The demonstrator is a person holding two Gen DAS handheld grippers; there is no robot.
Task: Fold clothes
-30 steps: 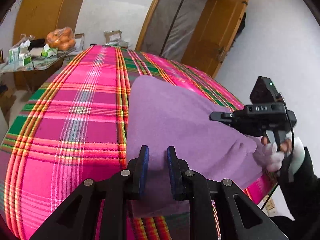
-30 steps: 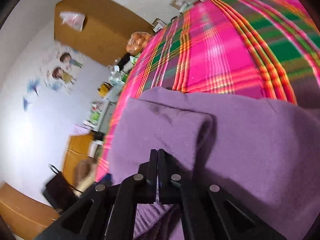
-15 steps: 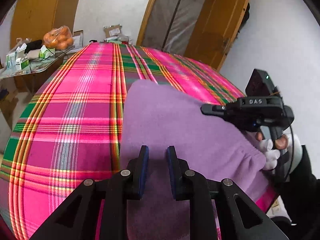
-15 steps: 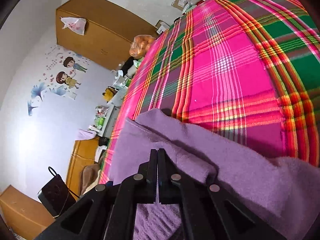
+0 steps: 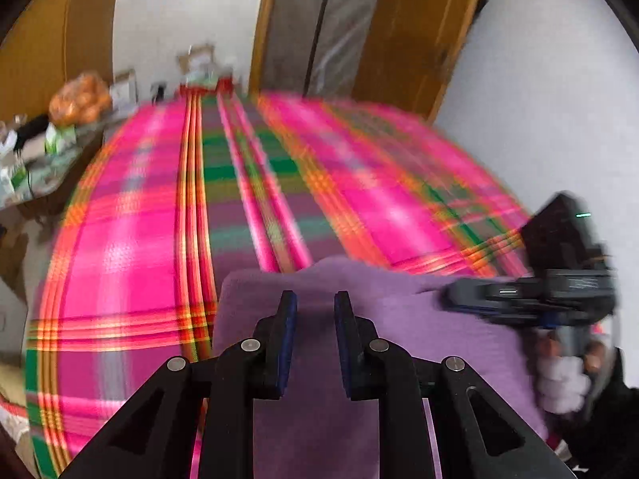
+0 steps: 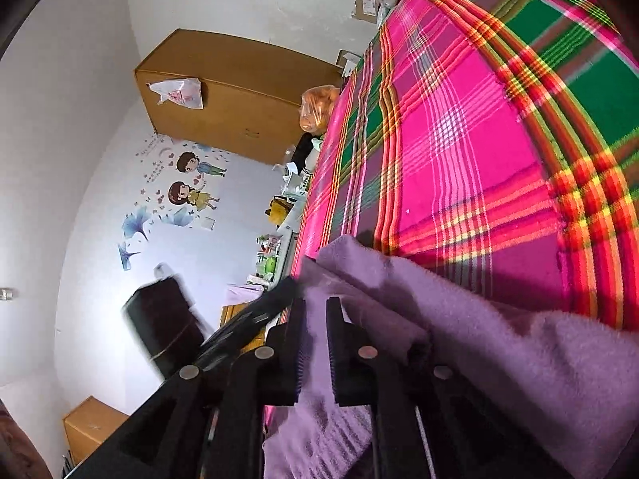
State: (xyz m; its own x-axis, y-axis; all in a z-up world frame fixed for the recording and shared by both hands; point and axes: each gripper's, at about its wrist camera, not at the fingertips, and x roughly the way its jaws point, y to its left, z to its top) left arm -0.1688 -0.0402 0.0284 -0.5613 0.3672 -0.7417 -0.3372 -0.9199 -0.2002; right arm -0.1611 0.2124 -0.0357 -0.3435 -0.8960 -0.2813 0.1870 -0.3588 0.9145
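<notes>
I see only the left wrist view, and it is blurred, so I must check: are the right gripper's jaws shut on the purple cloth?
Observer: No. The right gripper has its jaws parted and opening; the purple cloth shows in the gap, not pinched.
Operator: Is the cloth flat there?
Observer: No, doubled layers rise beside its right finger.
Operator: Where is my left gripper?
Observer: The left gripper, blurred, is at the cloth's corner, near the plaid blanket edge.

A fuzzy purple garment (image 5: 399, 319) is lying folded and bunched at the plaid-covered bed's (image 5: 159, 239) near edge.
</notes>
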